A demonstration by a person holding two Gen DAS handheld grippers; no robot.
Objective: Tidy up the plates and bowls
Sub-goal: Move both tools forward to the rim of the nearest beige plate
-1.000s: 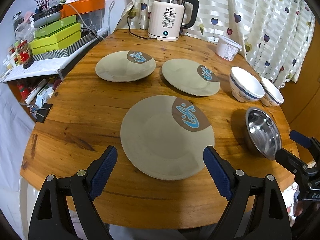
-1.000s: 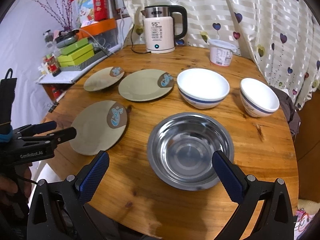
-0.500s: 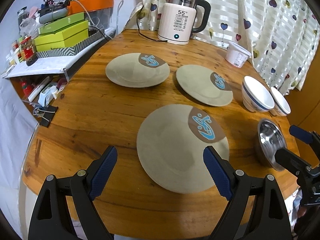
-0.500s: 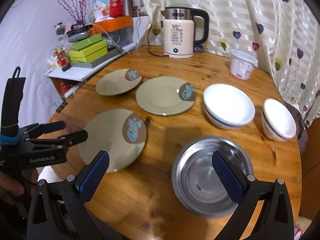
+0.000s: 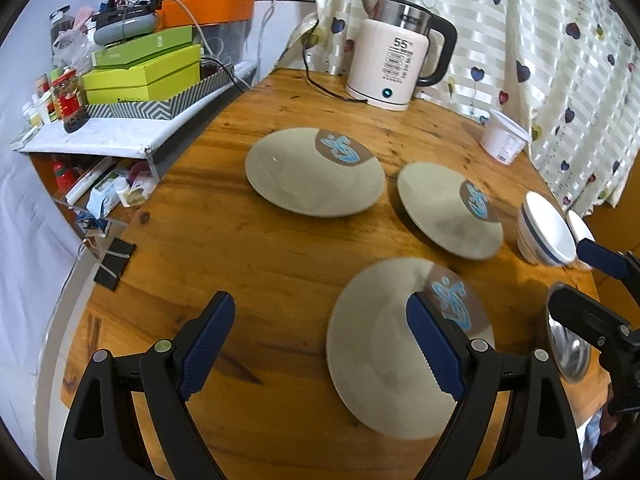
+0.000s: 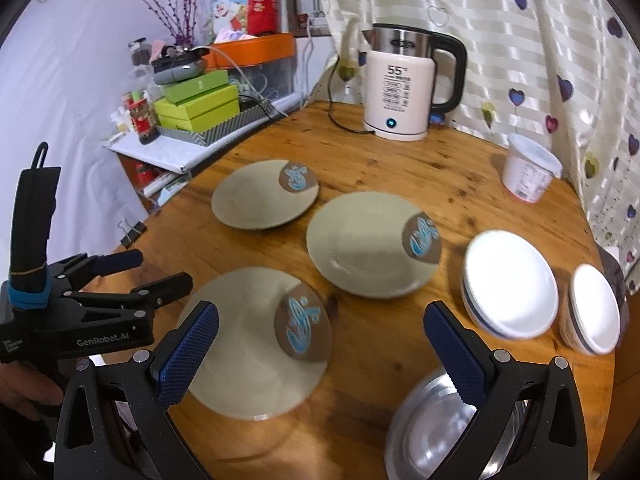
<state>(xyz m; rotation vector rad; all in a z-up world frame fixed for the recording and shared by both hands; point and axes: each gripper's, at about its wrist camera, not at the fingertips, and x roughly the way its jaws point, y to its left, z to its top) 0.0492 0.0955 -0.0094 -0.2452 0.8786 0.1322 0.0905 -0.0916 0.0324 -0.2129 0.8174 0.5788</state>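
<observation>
Three grey-green plates with a blue fish mark lie on the round wooden table (image 5: 248,240): a near plate (image 5: 384,364) (image 6: 248,344), a far left plate (image 5: 312,172) (image 6: 260,196) and a far right plate (image 5: 444,208) (image 6: 368,244). Two white bowls (image 6: 508,288) (image 6: 596,308) stand at the right, and a steel bowl (image 6: 440,432) (image 5: 568,348) sits near the front right. My left gripper (image 5: 320,336) is open and empty above the table's front, left of the near plate. My right gripper (image 6: 320,336) is open and empty above the near plate and steel bowl.
A white electric kettle (image 5: 396,64) with its cord and a white lidded tub (image 5: 504,140) stand at the table's back. A side shelf with green boxes (image 5: 144,72) is at the left. A heart-patterned curtain (image 6: 540,60) hangs behind.
Both grippers have swung left and drawn back. The near plate has slid from the middle of the left view to its right, and the steel bowl to the bottom of the right view.
</observation>
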